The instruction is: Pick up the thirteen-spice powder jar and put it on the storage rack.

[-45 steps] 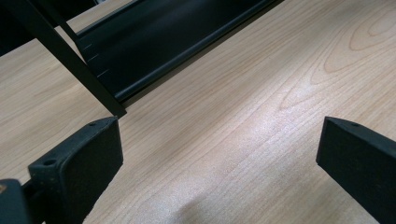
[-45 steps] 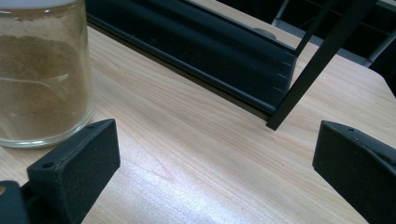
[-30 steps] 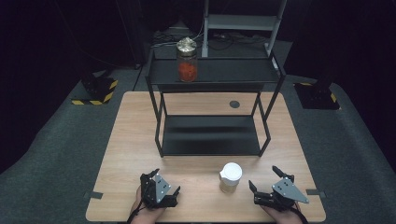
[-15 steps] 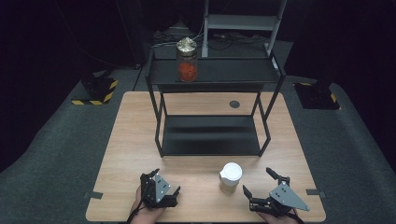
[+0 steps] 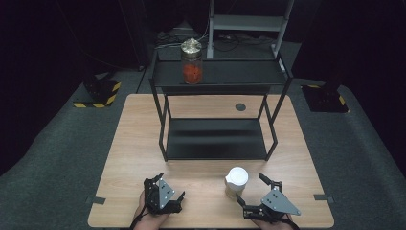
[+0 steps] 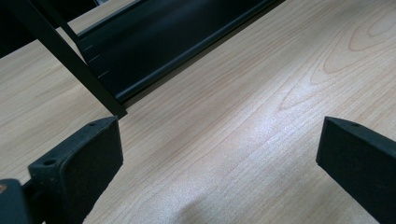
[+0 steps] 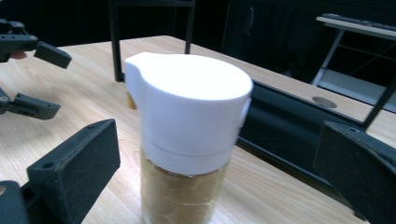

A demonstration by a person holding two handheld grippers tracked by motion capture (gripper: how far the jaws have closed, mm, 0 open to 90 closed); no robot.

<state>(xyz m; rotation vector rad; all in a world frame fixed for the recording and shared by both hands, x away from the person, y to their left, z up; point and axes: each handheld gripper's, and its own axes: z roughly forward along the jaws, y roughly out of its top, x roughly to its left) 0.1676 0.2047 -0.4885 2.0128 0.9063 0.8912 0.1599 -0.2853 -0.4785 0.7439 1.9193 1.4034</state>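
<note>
High view: wooden table [image 5: 139, 143]; dark room

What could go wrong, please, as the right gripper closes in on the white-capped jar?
1. The jar is tall and narrow; an off-centre finger could tip it.
2. The right gripper faces the wide white cap; gripping there may slip or loosen it.
3. The rack stands just behind, so a pushed jar could hit it.

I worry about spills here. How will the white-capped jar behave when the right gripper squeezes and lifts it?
The jar looks tall and narrow with a wide white cap, so a push up high may tip it. Its clear wall seems hard and smooth, perhaps slippery. It looks full of tan contents, so likely fairly heavy. The right gripper stands open beside it.
</note>
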